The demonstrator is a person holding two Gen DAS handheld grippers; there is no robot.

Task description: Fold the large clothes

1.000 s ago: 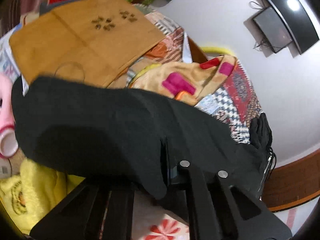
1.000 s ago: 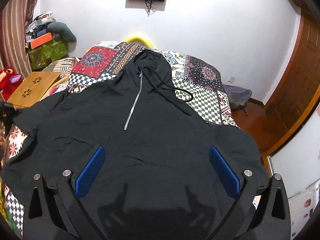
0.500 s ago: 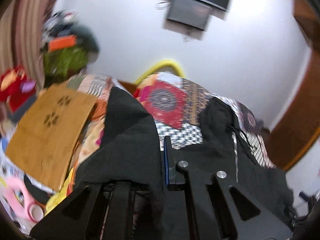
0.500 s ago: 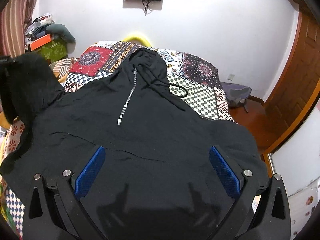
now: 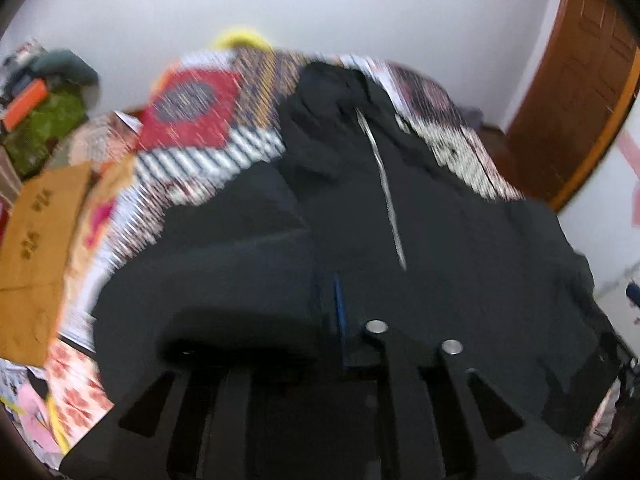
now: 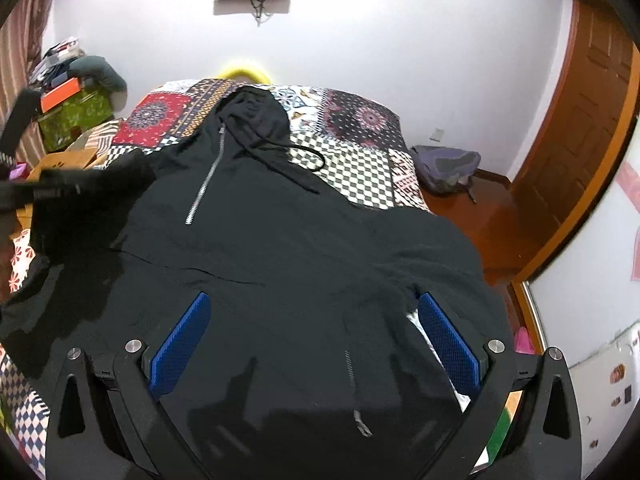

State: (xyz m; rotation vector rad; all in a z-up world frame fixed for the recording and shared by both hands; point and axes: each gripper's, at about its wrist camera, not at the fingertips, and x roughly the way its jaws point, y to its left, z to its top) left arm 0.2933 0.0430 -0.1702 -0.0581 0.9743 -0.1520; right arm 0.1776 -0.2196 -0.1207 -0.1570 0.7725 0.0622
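Note:
A black zip hoodie (image 6: 280, 248) lies face up on the patchwork bed, hood toward the far wall, silver zipper (image 6: 204, 184) down its chest. My left gripper (image 5: 334, 304) is shut on the hoodie's left sleeve (image 5: 224, 272) and holds it raised over the body. In the right wrist view that sleeve (image 6: 80, 200) hangs at the far left. My right gripper (image 6: 316, 332) is open and empty, its blue pads (image 6: 180, 344) spread above the lower part of the hoodie. The left wrist view is blurred by motion.
The patchwork quilt (image 6: 360, 152) covers the bed. A brown cardboard sheet (image 5: 36, 216) lies at the bed's left. A green box pile (image 6: 72, 116) stands in the left corner, a purple bag (image 6: 444, 164) on the floor right, a wooden door (image 6: 580, 128) beyond.
My left gripper has swung the sleeve up from the bed's left side and in over the hoodie's body. The right gripper has stayed open over the hem, shifting only slightly.

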